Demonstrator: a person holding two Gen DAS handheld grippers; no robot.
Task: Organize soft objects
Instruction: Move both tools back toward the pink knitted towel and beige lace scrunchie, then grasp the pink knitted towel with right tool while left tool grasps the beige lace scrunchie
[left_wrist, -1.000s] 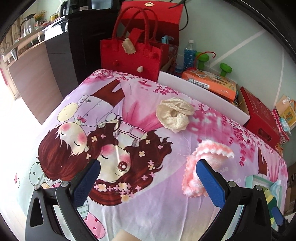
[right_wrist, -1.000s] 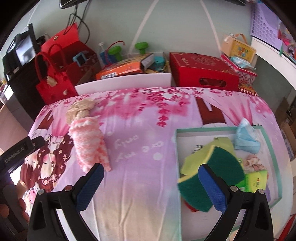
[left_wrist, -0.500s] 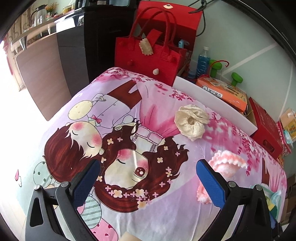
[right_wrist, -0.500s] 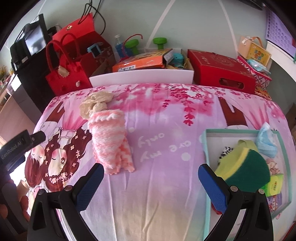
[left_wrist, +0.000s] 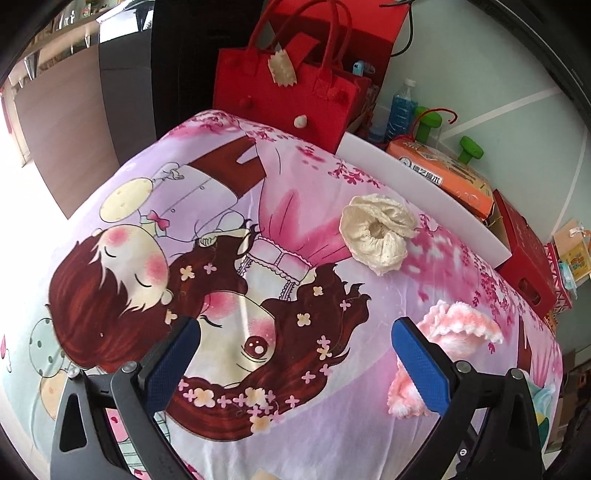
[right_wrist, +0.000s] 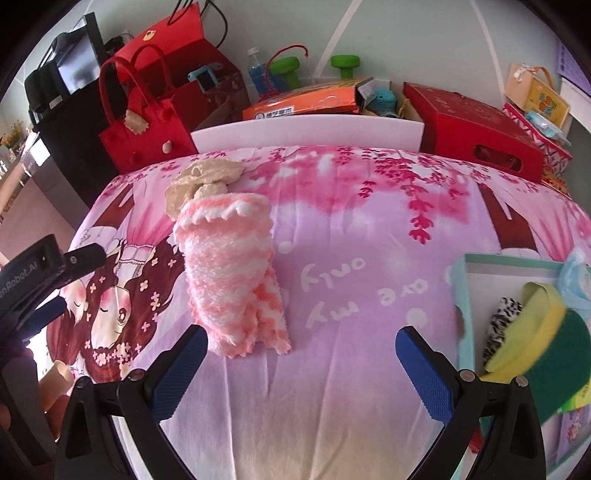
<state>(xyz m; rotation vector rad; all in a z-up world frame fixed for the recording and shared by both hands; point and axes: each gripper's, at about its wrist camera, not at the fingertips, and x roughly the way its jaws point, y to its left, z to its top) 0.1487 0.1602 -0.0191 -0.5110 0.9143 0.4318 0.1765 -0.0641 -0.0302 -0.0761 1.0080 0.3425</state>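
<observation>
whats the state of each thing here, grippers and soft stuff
left gripper: open, empty
right gripper: open, empty
pink towel: folded, on the bed
cream cloth: crumpled, on the bed
tray: holding a sponge and other soft things

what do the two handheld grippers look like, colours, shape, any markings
Both look alike. The left gripper and right gripper each have two black plastic arms spreading in a V, with round silver screws at the joints and triangular cut-outs lower down. Each finger ends in a blue pad with a fine dimpled texture. Seen from the right wrist camera, the left gripper's black body carries white "GenRobot.AI" lettering.
</observation>
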